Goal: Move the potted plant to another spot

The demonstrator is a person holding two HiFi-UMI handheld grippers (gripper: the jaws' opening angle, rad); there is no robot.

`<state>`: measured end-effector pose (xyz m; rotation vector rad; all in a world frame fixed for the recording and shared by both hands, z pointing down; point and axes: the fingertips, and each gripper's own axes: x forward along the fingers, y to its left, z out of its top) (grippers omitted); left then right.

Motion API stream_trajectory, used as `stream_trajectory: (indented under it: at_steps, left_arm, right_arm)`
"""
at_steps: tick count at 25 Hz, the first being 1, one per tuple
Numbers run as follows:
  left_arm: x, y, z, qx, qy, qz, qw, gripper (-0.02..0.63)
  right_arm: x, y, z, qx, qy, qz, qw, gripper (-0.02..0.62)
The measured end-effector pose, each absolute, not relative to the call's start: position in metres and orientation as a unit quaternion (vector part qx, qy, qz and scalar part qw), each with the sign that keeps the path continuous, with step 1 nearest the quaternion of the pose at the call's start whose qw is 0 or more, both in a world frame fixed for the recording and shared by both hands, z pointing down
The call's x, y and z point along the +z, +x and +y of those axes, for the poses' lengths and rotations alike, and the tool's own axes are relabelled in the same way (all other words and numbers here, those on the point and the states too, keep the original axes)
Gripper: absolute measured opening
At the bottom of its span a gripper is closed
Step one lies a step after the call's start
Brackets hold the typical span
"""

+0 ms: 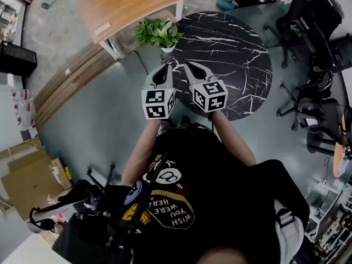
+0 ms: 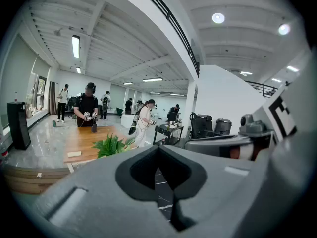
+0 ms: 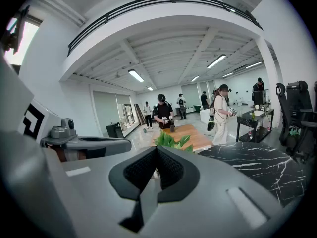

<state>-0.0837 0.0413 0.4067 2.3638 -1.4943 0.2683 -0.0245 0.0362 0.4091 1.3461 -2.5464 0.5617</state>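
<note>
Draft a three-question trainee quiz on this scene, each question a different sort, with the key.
1. True or false: the left gripper is holding the green leafy plant in the small white pot.
2. The right gripper is: A) wide open; B) shut and empty; C) shut on a leaf.
3. Short answer: what furniture stands just beyond the plant, away from the person?
Key: 1 false; 2 B; 3 the light brown wooden table.
</note>
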Motion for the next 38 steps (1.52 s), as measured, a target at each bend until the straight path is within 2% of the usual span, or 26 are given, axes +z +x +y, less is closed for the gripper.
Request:
stream_trajectory:
  at_steps: [26, 34, 38]
  left_arm:
    - [0.427, -0.110, 0.032, 0.090, 0.829, -0.516, 0.195, 0.005]
    - [0.461, -0.115, 0.016, 0.102, 0.830, -0.506, 0.210, 0.005]
    - [0.489, -0.104, -0.011, 0.112, 0.829, -0.514, 0.190, 0.005]
  right_arm:
    - [0.431, -0.041, 0.030, 0.206, 0.469, -0.851, 0.115, 0.002]
    - [0.476, -0.031, 0.004, 0.224, 0.478, -0.839, 0.135, 0.002]
    - [0.492, -0.023, -0.029, 0.233, 0.467, -0.842, 0.141, 0.002]
